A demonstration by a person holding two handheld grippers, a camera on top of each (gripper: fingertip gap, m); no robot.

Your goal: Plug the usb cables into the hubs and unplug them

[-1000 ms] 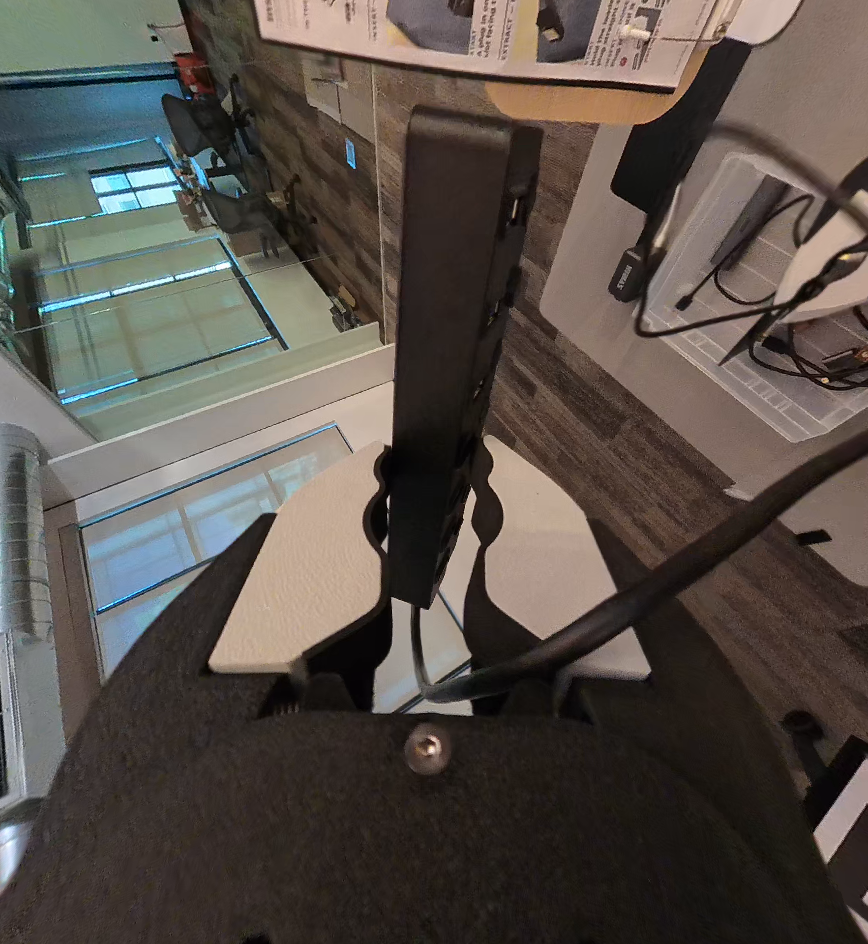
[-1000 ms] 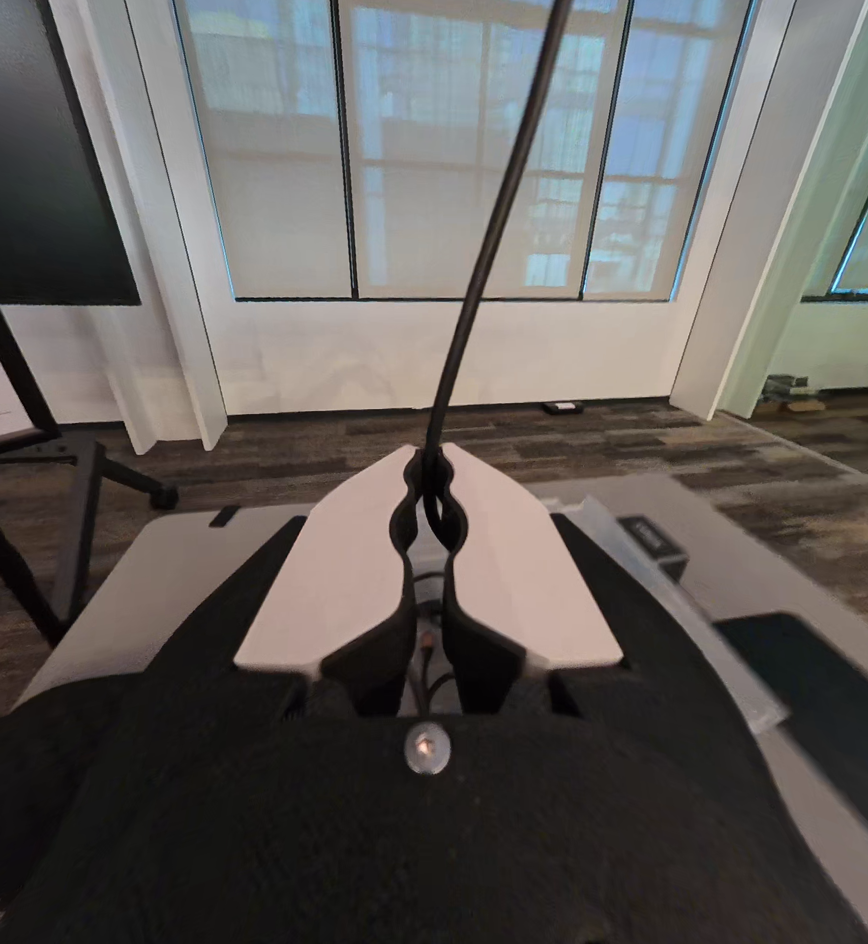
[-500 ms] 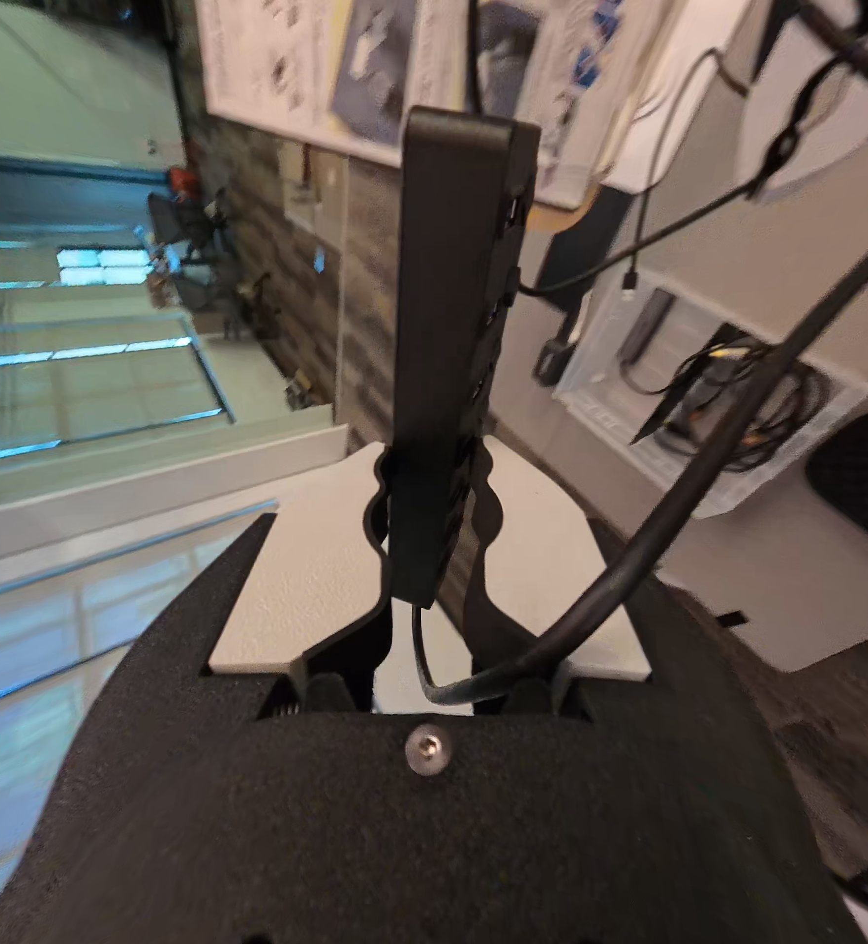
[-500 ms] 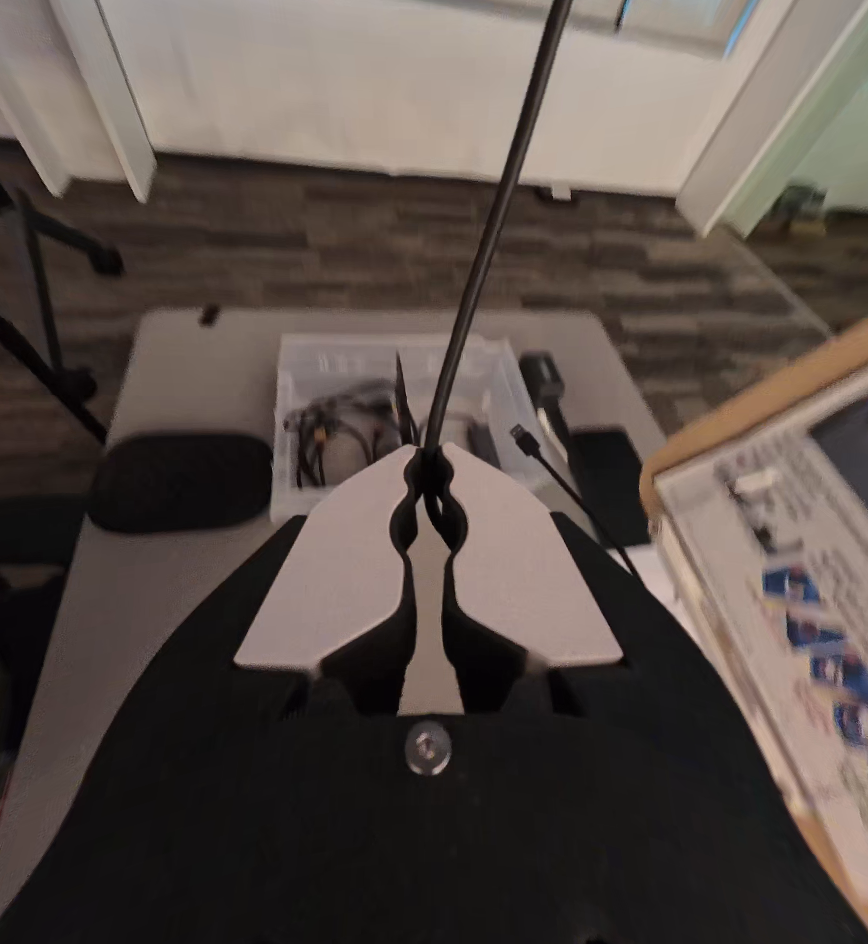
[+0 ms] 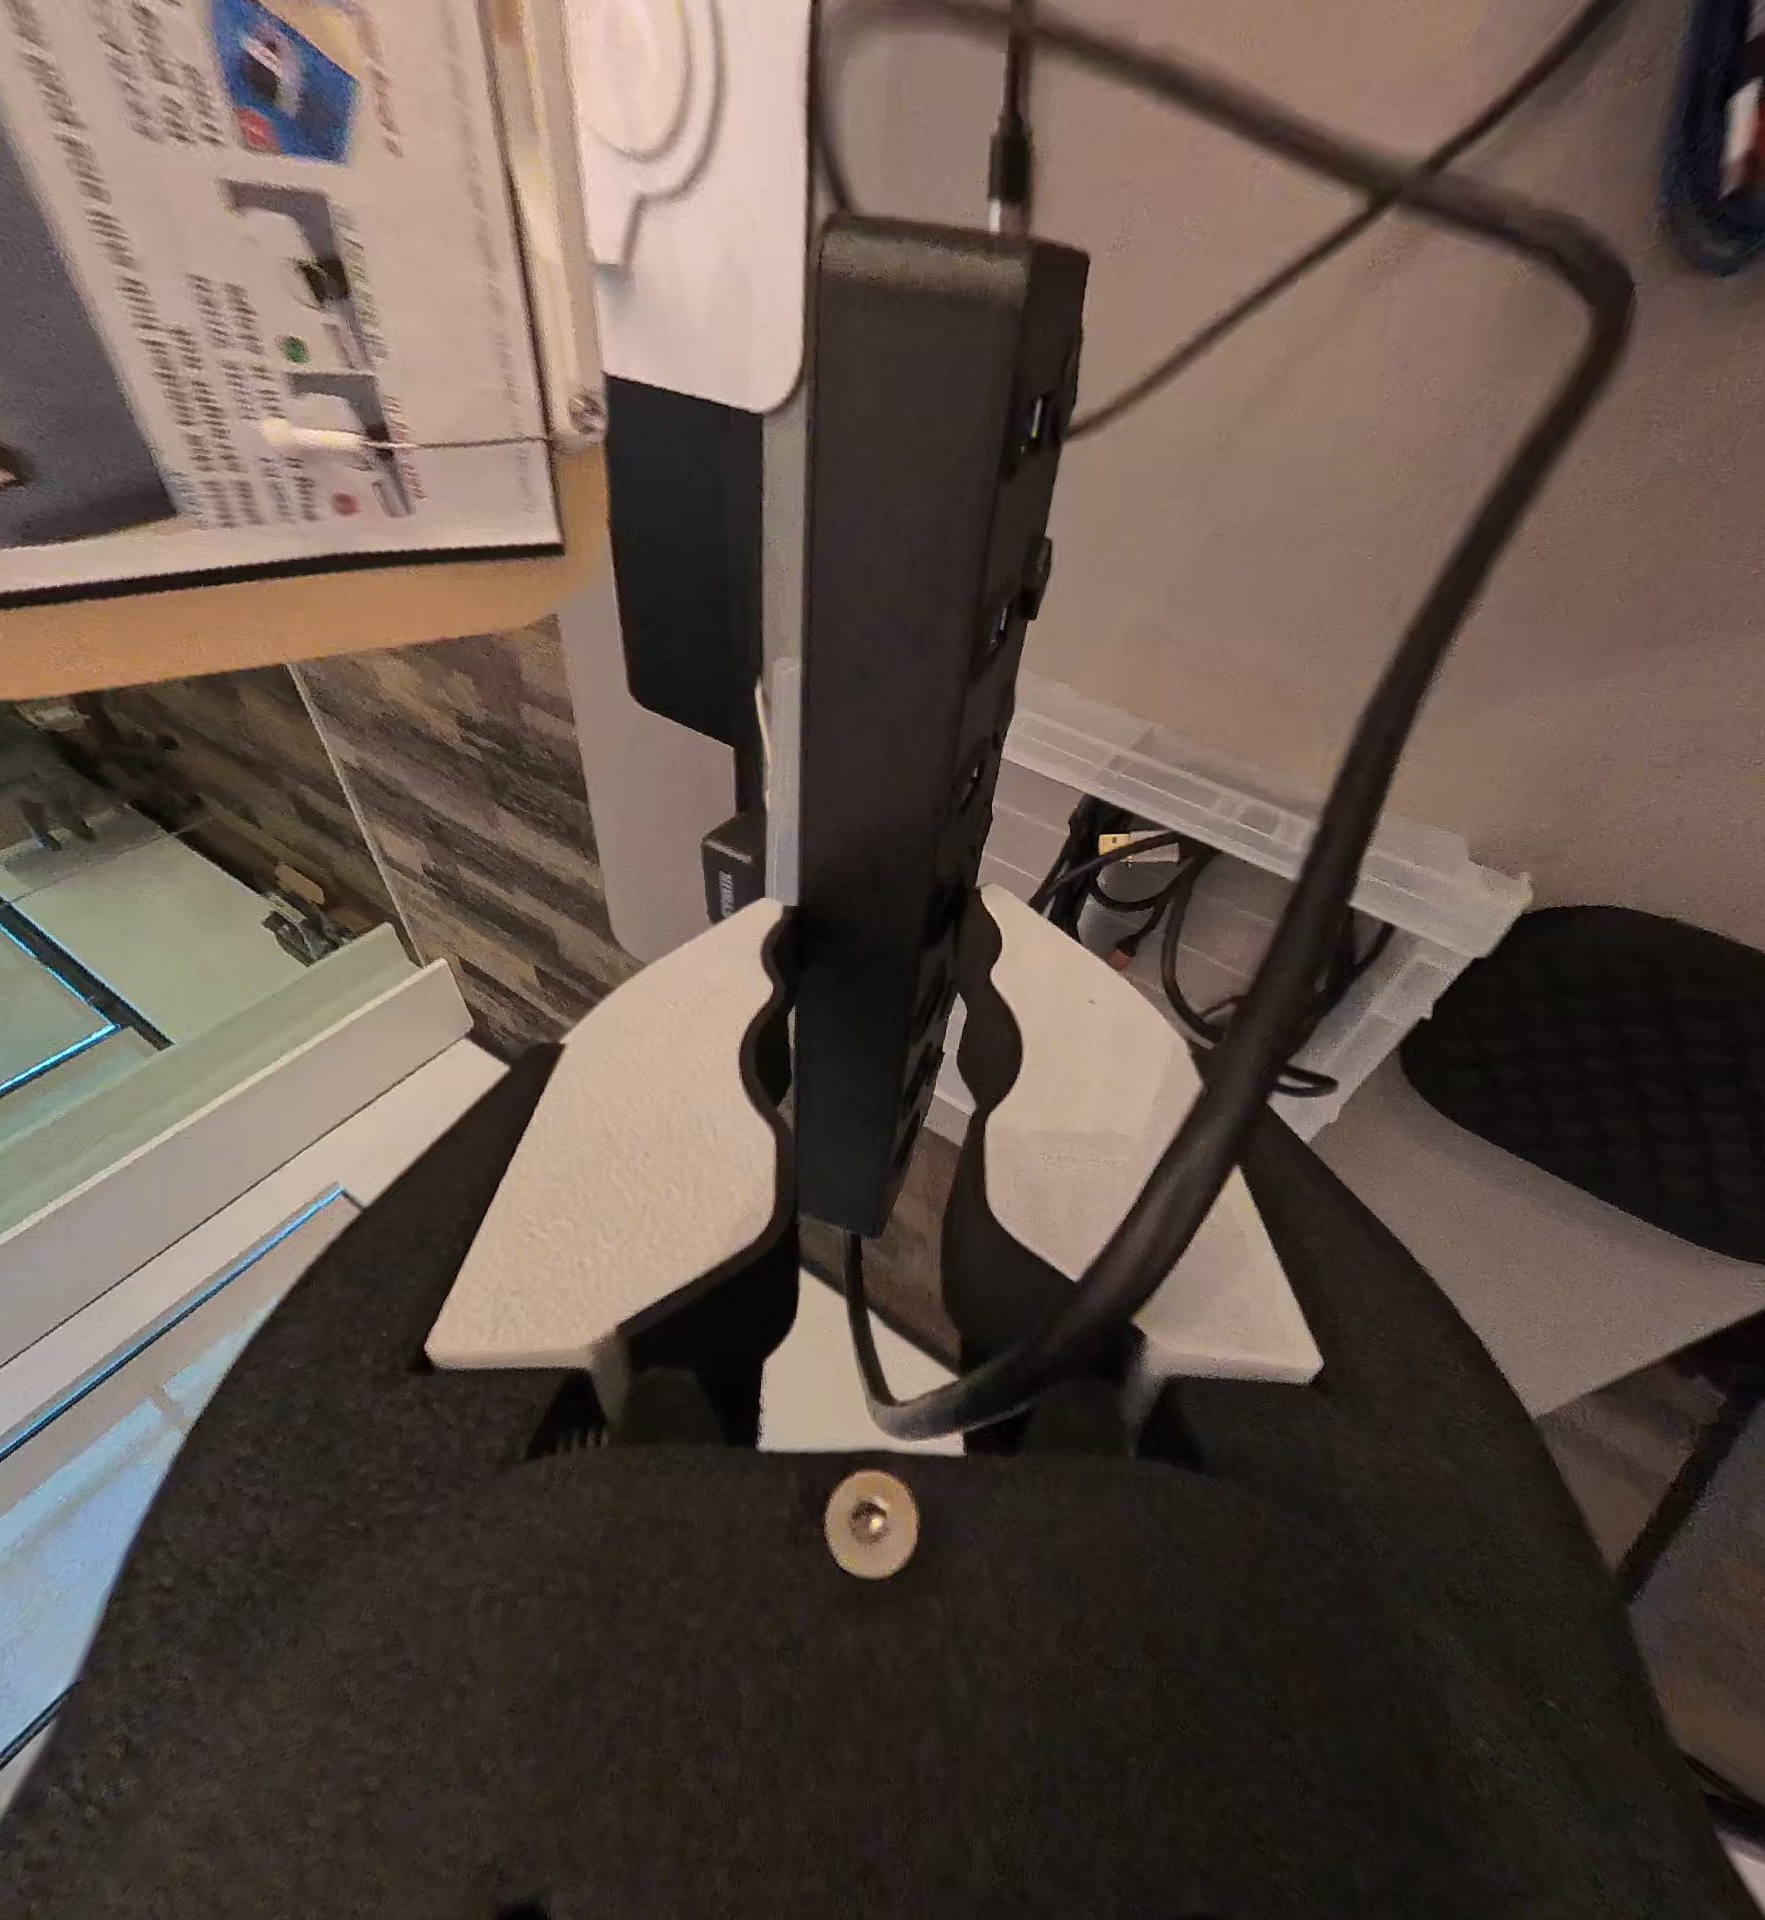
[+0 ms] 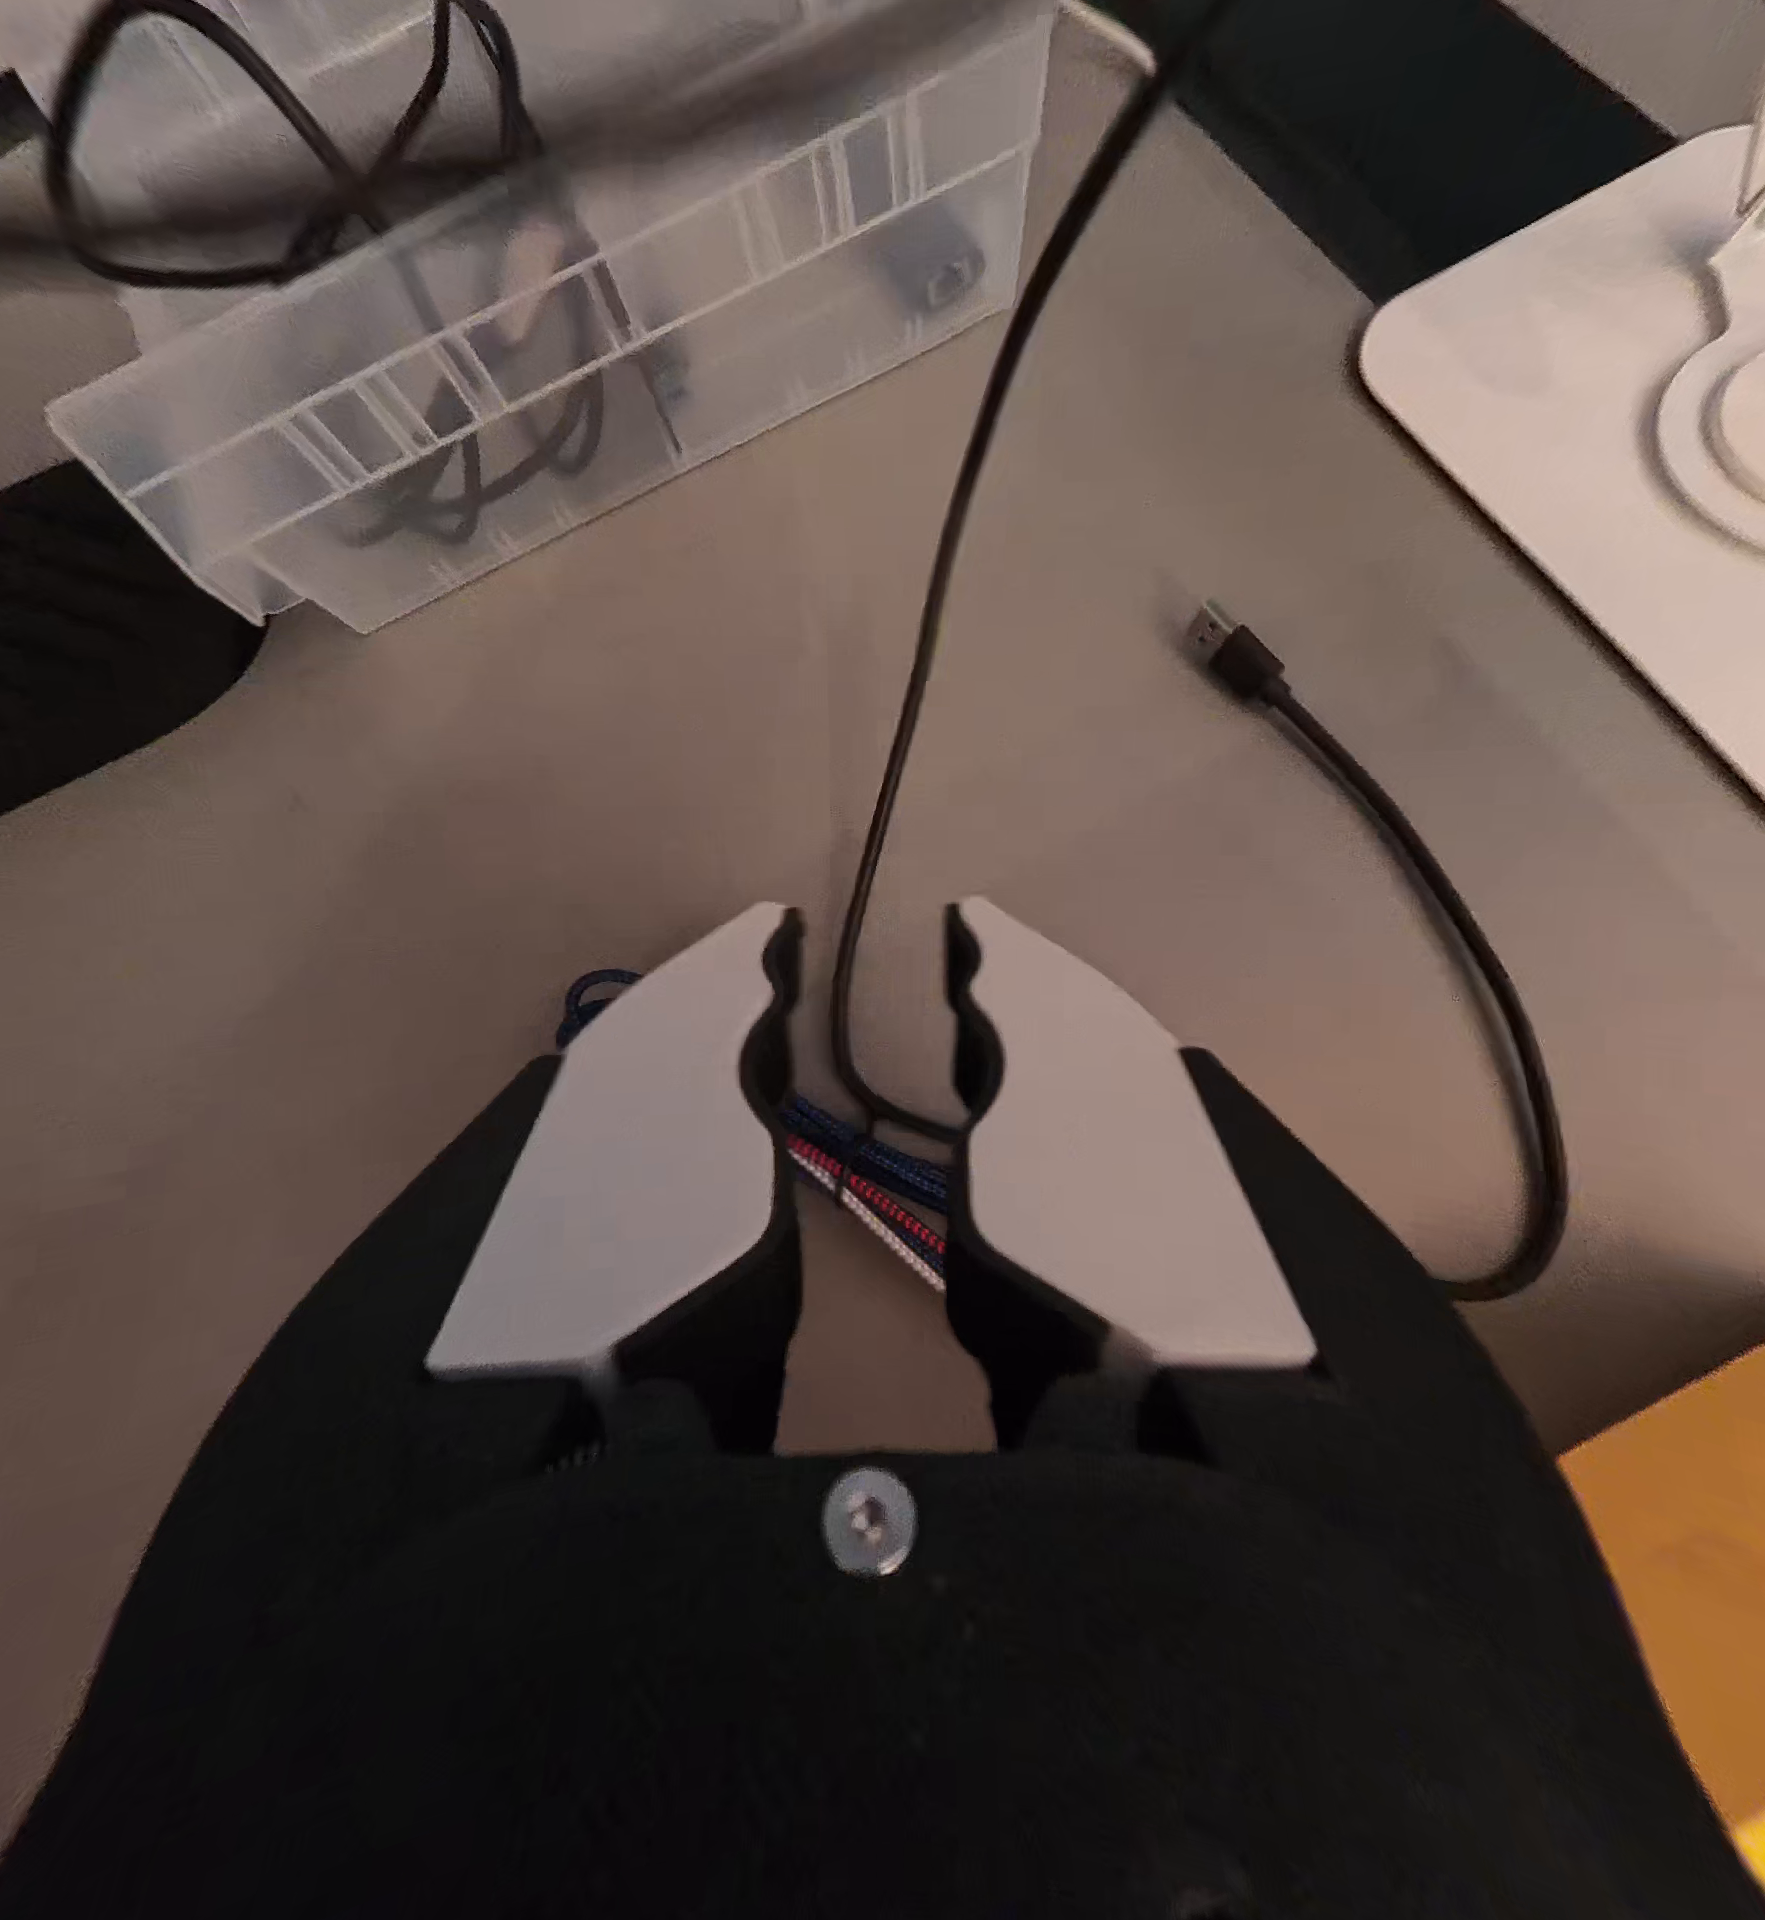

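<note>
- The left hand-held gripper [image 5: 873, 997] is clamping the black USB hub [image 5: 909, 675] upright above the worktop [image 5: 1273, 468].
- The right hand-held gripper [image 6: 867, 935] is hovering with fingers parted, a black cable [image 6: 919, 665] running loose between them; it risks snagging.

Blurred printed text is borne by an instruction sheet [image 5: 234, 281] on a board; none is copied here.
</note>
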